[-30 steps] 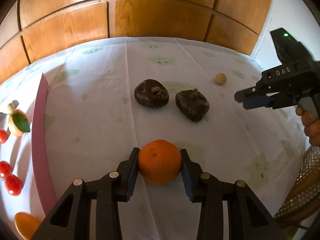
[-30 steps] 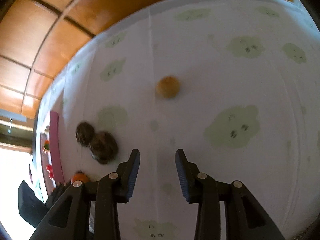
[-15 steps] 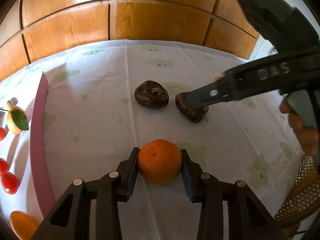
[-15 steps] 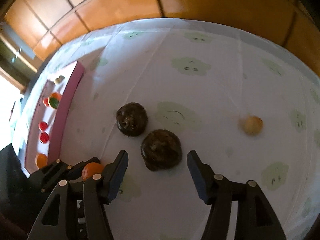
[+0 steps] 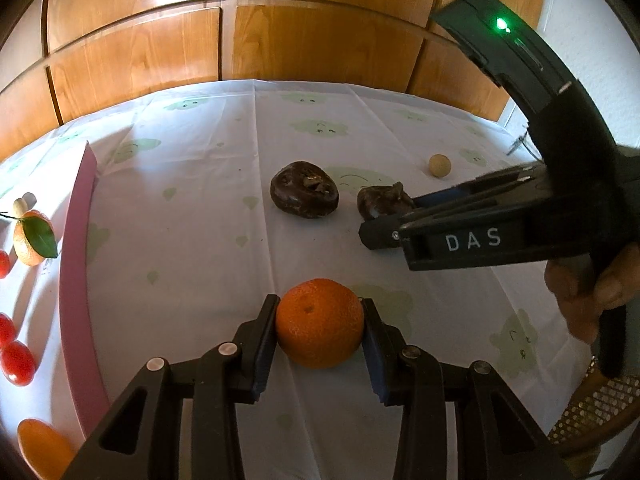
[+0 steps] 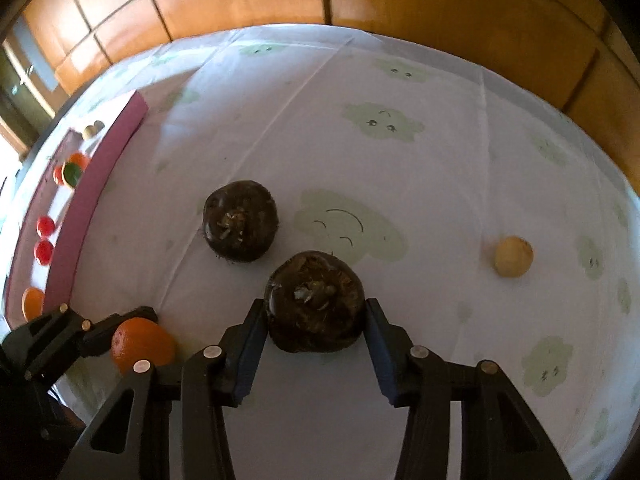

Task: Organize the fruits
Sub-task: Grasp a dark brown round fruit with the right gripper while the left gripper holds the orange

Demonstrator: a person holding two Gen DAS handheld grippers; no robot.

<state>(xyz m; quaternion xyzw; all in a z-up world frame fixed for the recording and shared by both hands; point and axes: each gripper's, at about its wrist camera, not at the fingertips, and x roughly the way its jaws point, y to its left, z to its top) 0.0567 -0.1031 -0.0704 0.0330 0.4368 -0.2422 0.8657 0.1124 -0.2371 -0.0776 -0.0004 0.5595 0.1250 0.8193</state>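
Right tool (image 6: 316, 328) closing around the dark fruit (image 6: 316, 304), hiding its sides; left tool (image 5: 320, 340) clamps the orange (image 5: 320, 328).

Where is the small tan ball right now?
The tan ball lies alone on the tablecloth, at the right in the right wrist view, beyond the dark fruit between the right gripper's closing jaws.

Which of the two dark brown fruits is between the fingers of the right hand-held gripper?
The dark fruit nearer the small beige ball. The right hand-held gripper is closing around it; the other dark fruit lies apart, toward the pink tray.
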